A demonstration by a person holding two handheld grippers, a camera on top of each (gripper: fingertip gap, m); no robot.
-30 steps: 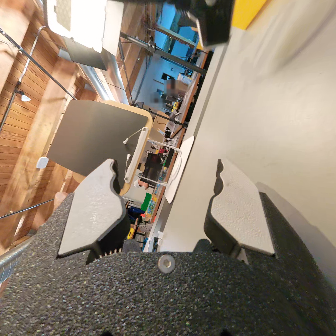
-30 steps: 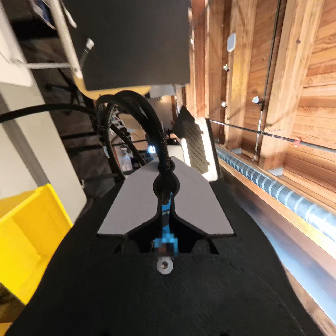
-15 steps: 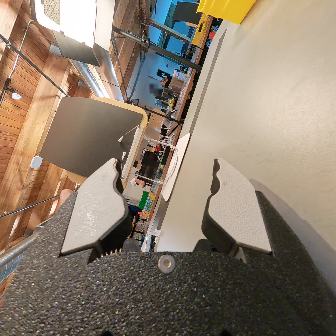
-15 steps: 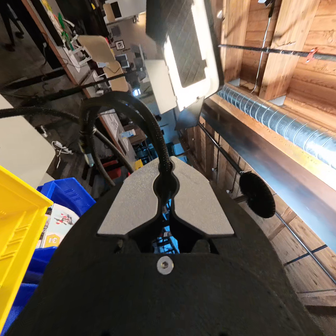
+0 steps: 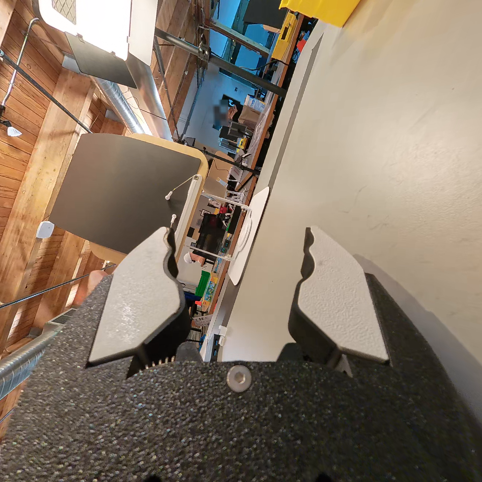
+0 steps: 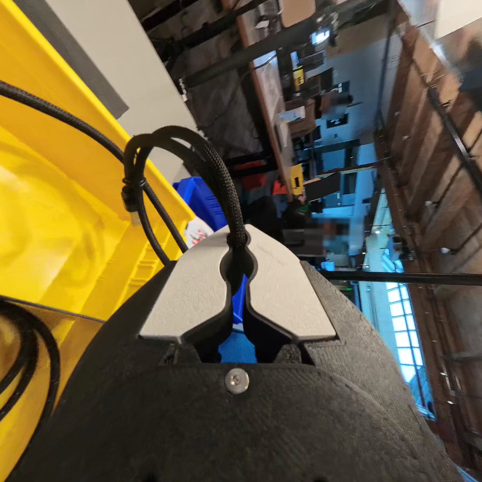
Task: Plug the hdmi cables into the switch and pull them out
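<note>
My left gripper (image 5: pixel 238 250) is rolled hard sideways, its jaws spread wide with nothing between them. A fingertip (image 5: pixel 90 284) of my hand shows at its left edge. My right gripper (image 6: pixel 238 241) is also tilted sideways, with its jaws pinched together on the cable (image 6: pixel 224 182) at the tips.

The cable (image 6: pixel 224 180) is showing a black braided cloth sleeve; the right tongs (image 6: pixel 238 236) are looking matt, grainy plastic (grey faces), the yellow bin (image 6: pixel 78 208) is gleaming glossy plastic, the tabletop (image 5: pixel 378 156) is appearing smooth, matt.
</note>
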